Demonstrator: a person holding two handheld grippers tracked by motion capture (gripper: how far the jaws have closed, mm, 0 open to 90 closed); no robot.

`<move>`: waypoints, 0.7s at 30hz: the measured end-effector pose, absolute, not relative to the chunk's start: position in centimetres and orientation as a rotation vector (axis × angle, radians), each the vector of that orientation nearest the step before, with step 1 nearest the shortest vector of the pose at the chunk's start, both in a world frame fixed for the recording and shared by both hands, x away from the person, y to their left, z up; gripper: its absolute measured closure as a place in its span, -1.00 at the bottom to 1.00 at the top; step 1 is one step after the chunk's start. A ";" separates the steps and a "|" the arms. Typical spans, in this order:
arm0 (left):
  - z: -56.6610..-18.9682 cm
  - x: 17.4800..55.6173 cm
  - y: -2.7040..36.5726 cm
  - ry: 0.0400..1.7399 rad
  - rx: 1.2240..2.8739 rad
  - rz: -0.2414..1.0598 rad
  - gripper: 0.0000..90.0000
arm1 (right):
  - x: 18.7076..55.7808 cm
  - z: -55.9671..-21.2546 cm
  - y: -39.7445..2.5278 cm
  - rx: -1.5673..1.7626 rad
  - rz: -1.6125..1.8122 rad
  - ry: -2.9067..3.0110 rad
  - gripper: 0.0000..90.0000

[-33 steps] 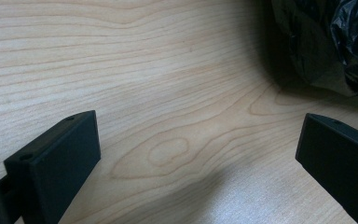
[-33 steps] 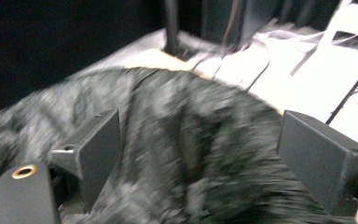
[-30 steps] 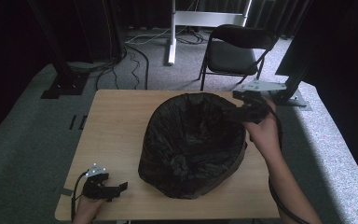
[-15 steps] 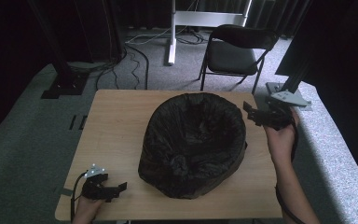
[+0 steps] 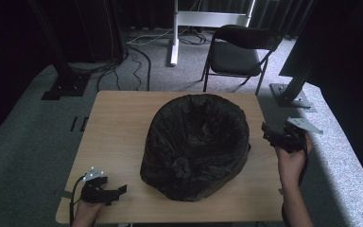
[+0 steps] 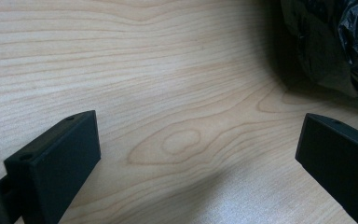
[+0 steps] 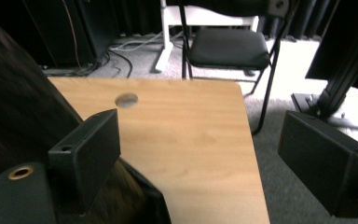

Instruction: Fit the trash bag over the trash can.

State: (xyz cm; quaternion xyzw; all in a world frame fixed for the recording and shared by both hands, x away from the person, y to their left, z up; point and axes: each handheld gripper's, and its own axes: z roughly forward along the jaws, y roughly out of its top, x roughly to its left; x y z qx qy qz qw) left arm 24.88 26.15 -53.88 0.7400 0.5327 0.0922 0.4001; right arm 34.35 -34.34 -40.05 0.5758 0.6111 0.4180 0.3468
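One large round bin lined with a crinkled black plastic bag sits near the middle of the light wooden table, a little toward the right edge and reaching close to the near edge. Its mouth faces up, and the plastic is bunched into folds on the near side. In the left gripper view a fold of the same black plastic shows at the upper right, resting on the wood. In the right gripper view the dark bag covers the left side, just beside that claw's left jaw.

Nearest to the bag is the right claw, held in the person's right hand at the table's right edge, just beside the bag's right wall but not touching it. Its jaws stand wide apart with nothing between them; in the right gripper view the bare tabletop and the grey carpet show in the gap.

Farther off, the left claw rests at the near left corner of the table, held by the left hand, well apart from the bag. Its jaws are also spread wide and empty, with only wood grain between them in the left gripper view.

Beyond the table's far edge stands a black folding chair on the grey carpeted floor, with loose cables trailing to its left.
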 end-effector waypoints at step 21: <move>-54.0 24.4 26.4 1.343 1.872 0.233 -1.00 | 28.5 -50.5 -34.4 1.613 1.014 1.604 -0.73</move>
